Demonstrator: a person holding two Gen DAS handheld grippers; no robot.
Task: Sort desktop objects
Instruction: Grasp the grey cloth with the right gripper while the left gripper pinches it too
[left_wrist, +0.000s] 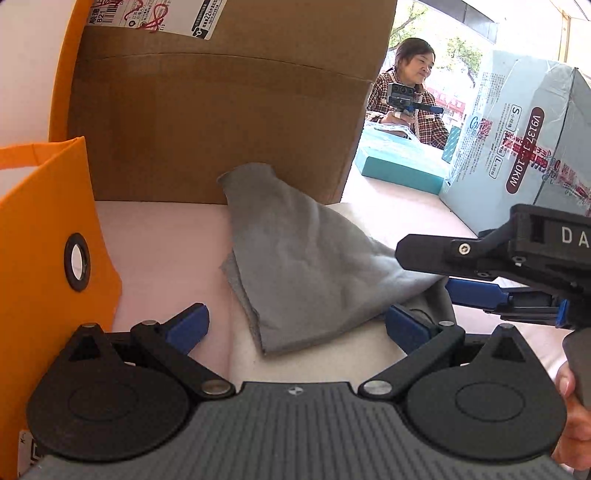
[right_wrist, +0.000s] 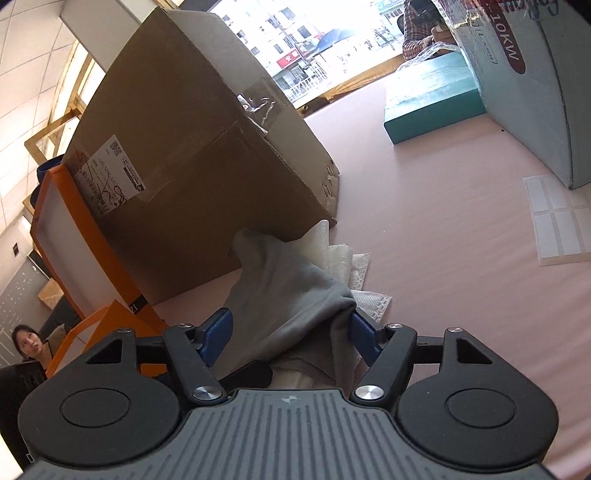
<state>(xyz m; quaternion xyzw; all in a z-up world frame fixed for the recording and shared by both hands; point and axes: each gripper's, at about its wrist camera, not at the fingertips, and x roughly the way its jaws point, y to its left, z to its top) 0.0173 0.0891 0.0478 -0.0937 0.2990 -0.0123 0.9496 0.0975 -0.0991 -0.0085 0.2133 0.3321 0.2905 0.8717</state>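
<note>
My left gripper (left_wrist: 295, 328) is spread wide, its blue pads well apart and nothing between them. Straight ahead of it, the grey cloth (left_wrist: 299, 258) rises in a peak off the pink desk (left_wrist: 159, 240), its upper tip against the foot of the brown cardboard box (left_wrist: 221, 122) beyond. To the left of this gripper stands an orange bag (left_wrist: 44, 277) with a black eyelet.

From the right, my right gripper (left_wrist: 439, 273) reaches across, one black finger above the cloth's lower corner and one blue finger below it. In the right wrist view, that gripper (right_wrist: 291, 334) has a bunched fold of the grey cloth (right_wrist: 291, 291) filling the gap between its blue pads, so I read it as grasping the cloth, though the pads are not fully together. Just ahead of it and partly under the cloth lies a white cloth (right_wrist: 358, 269), flat on the desk. Farther ahead to the right sit a teal box (right_wrist: 432, 107) and a pale blue carton (right_wrist: 532, 92); a sheet of white labels (right_wrist: 557, 221) lies off to the right.
</note>
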